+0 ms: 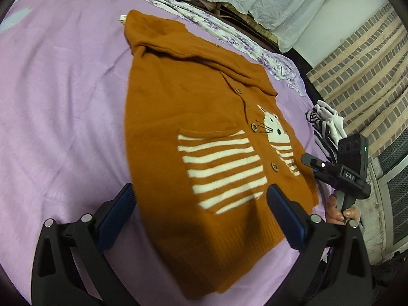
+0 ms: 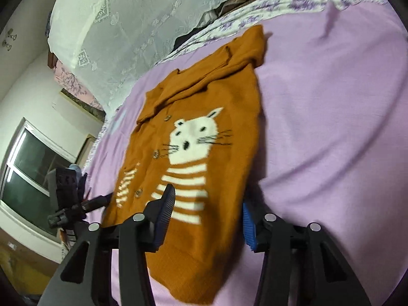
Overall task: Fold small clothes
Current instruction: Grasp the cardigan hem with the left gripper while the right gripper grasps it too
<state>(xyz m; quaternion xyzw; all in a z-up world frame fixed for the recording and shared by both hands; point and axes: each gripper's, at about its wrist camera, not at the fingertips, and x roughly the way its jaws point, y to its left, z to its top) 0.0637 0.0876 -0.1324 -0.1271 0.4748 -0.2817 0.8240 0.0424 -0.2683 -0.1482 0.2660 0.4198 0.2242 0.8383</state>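
A small orange knitted cardigan [image 1: 193, 117] with a white cat, white stripes and brown buttons lies flat on a lilac bedspread [image 1: 63, 107]. Its hood points away and its hem is near me. My left gripper [image 1: 201, 199] is open and hovers above the hem, one finger at each side. The right gripper shows in the left wrist view [image 1: 331, 168] beside the cardigan's right edge. In the right wrist view the cardigan [image 2: 204, 132] lies ahead, and my right gripper [image 2: 207, 204] is open and empty over its lower right part. The left gripper [image 2: 76, 204] shows at the left.
A striped black and white garment [image 1: 326, 130] lies at the bed's right edge. A floral sheet [image 1: 229, 33] and white lace curtain [image 2: 142, 20] border the far side. A brick-pattern wall [image 1: 362, 66] and a window [image 2: 28, 173] flank the bed.
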